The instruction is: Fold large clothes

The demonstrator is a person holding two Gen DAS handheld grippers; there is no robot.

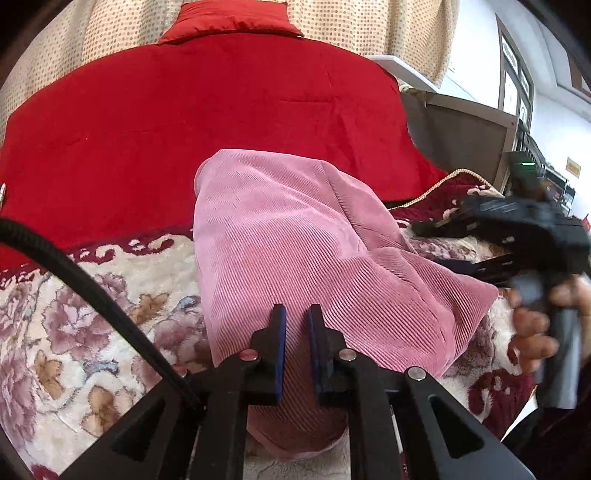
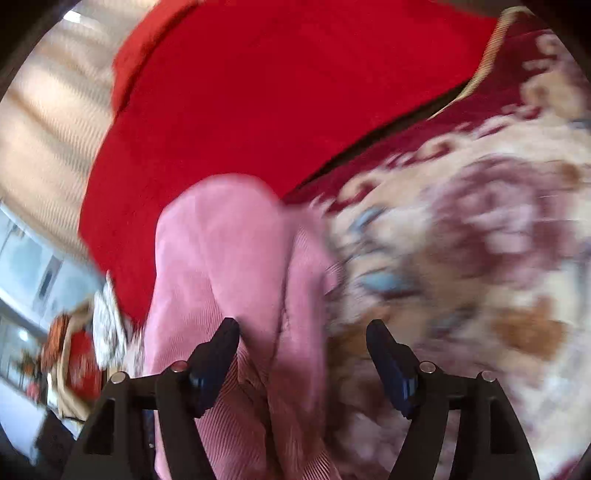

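A floral plush blanket point(image 1: 85, 314) covers the work surface, with a red quilt point(image 1: 207, 122) spread behind it and a dotted beige curtain point(image 1: 369, 26) at the back. A pink corduroy garment point(image 1: 295, 236), folded lengthwise, lies on the blanket, its far end overlapping the quilt. The left gripper point(image 1: 296, 314) stands over the garment's near end, jaws narrow, a slim gap showing between the pads. The right gripper point(image 2: 303, 328), held in a hand point(image 1: 535, 332), hovers at the garment's right edge, jaws wide and gripping nothing; its view is motion-blurred.
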